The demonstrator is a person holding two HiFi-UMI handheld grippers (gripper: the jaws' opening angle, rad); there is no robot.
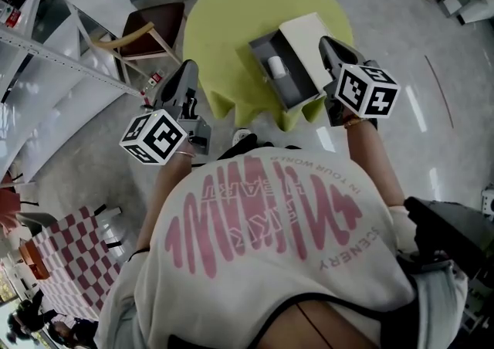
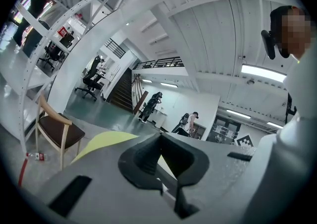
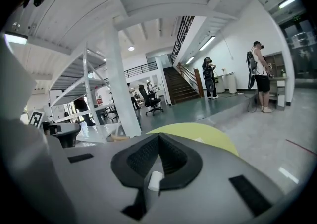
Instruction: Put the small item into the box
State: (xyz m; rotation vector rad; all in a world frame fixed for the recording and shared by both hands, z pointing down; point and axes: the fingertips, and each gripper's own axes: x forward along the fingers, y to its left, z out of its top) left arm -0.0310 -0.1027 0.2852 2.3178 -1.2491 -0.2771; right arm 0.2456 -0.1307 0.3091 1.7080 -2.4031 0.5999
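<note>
Lying in the box (image 1: 301, 94) on the tabletop (image 1: 224, 23), the item (image 1: 275, 67) looks light and stiff; grasp across its middle. Left gripper (image 2: 159, 136), right gripper (image 3: 158, 136): jaws together, empty.

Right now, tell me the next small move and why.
Probably no new reach: ease both grippers back and stop. A white item already lies in the open box on the table. The left gripper and right gripper both look shut, and neither is over the box.
</note>
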